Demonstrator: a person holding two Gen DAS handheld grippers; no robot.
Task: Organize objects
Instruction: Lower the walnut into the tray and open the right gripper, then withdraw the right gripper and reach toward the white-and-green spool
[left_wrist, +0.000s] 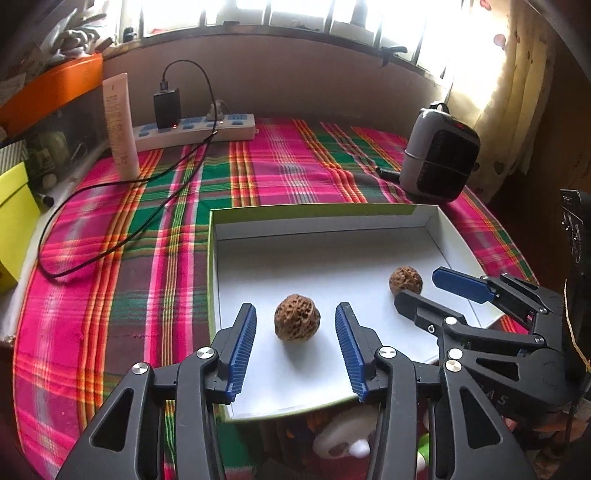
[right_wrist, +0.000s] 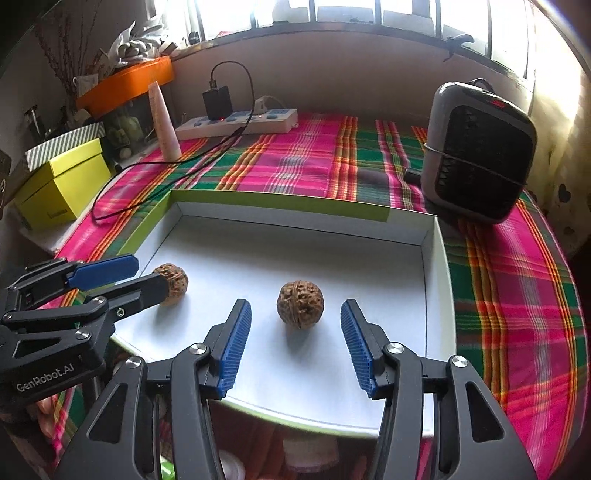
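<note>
Two brown walnuts lie in a shallow white box lid with green sides (left_wrist: 212, 266) (right_wrist: 436, 280) on the plaid cloth. The left walnut (left_wrist: 296, 320) (right_wrist: 173, 282) sits between the open fingers of my left gripper (left_wrist: 295, 317) (right_wrist: 147, 273), not touched. The right walnut (right_wrist: 300, 303) (left_wrist: 405, 280) sits between the open fingers of my right gripper (right_wrist: 295, 314) (left_wrist: 421, 288), also apart from the pads. Both walnuts rest on the lid's floor.
A grey and black heater (left_wrist: 439, 155) (right_wrist: 480, 155) stands at the back right. A power strip with charger and black cable (left_wrist: 195, 127) (right_wrist: 236, 123) and a cream tube (left_wrist: 120, 125) (right_wrist: 164, 122) stand at the back left. A yellow box (right_wrist: 59, 184) sits left.
</note>
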